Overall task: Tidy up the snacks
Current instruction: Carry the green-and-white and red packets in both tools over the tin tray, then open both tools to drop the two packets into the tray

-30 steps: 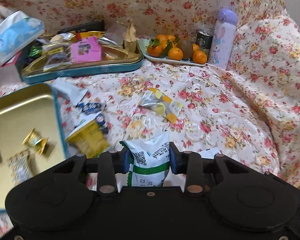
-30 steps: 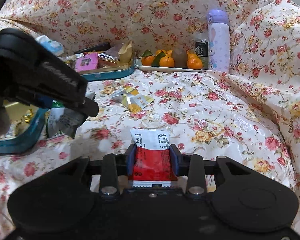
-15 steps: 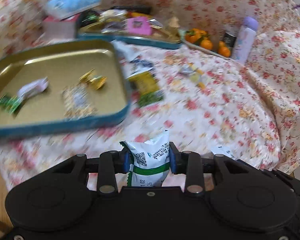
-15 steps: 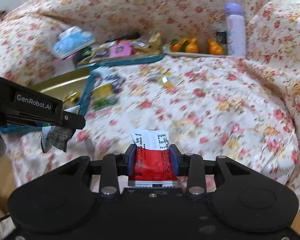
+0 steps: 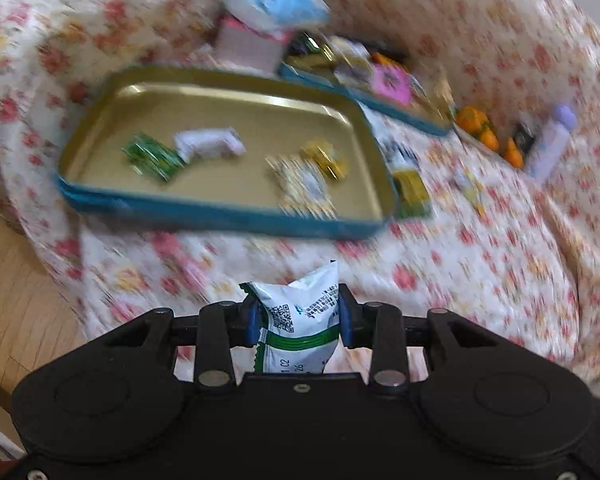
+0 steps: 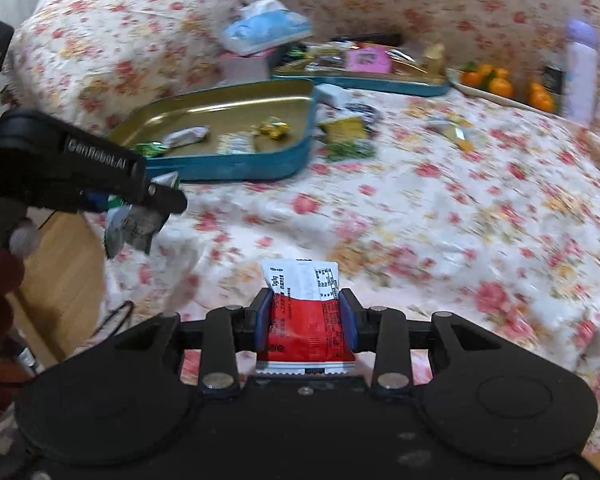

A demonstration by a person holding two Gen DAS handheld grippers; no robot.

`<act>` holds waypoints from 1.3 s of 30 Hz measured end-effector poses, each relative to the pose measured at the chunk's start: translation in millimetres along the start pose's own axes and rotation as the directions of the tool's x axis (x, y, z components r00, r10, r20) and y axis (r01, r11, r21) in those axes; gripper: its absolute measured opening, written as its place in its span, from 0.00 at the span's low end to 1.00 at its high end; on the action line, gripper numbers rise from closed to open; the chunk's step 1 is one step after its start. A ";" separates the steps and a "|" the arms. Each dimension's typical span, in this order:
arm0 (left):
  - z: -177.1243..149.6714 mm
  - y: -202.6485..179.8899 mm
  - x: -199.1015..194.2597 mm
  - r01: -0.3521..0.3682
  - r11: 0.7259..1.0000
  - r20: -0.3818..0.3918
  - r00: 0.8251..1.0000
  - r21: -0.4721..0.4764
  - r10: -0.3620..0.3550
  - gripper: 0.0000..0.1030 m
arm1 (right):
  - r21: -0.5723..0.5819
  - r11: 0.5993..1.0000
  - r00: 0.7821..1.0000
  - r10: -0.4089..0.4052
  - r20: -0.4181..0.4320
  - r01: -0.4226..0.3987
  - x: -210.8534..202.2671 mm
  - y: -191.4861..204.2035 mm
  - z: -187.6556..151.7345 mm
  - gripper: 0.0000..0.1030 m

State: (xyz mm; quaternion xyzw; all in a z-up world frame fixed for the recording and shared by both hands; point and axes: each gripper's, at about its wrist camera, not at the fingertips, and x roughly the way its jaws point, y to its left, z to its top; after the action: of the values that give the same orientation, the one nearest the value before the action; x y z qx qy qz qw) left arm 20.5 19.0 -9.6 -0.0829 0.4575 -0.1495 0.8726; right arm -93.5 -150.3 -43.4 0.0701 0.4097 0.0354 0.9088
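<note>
Snacks: white-green packet (image 5: 300,320) clamped in left hand-held gripper (image 5: 298,318); red packet (image 6: 306,320) clamped in right hand-held gripper (image 6: 305,320). Both above floral cover (image 6: 420,208) (blurred); four sweets in gold tray (image 5: 204,92) beyond.

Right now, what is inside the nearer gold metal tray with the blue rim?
The gold metal tray holds a green packet, a white packet, a gold candy and a pale patterned packet. Motion blur hides details.
</note>
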 end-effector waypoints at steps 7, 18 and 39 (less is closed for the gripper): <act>51.8 36.9 -3.5 -0.067 0.996 0.139 0.987 -0.060 0.075 0.43 | -0.052 0.997 0.998 0.064 0.016 -0.063 10.8 23.8 28.8 0.36; 124.6 77.6 47.2 -0.114 0.985 0.202 0.969 -0.132 0.139 0.43 | -0.100 0.991 0.994 0.089 0.056 -0.083 35.0 49.7 78.3 0.36; 123.2 102.6 53.6 -0.156 0.968 0.215 0.956 -0.198 0.198 0.50 | -0.178 0.983 0.987 0.073 0.142 -0.047 120.8 89.3 143.3 0.36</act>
State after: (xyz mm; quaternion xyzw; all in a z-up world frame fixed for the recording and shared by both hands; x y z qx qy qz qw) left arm 169.7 98.6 -10.0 -0.1364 0.3689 -0.0179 0.9192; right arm 93.3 -61.5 -25.0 0.0052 0.3344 0.0931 0.9378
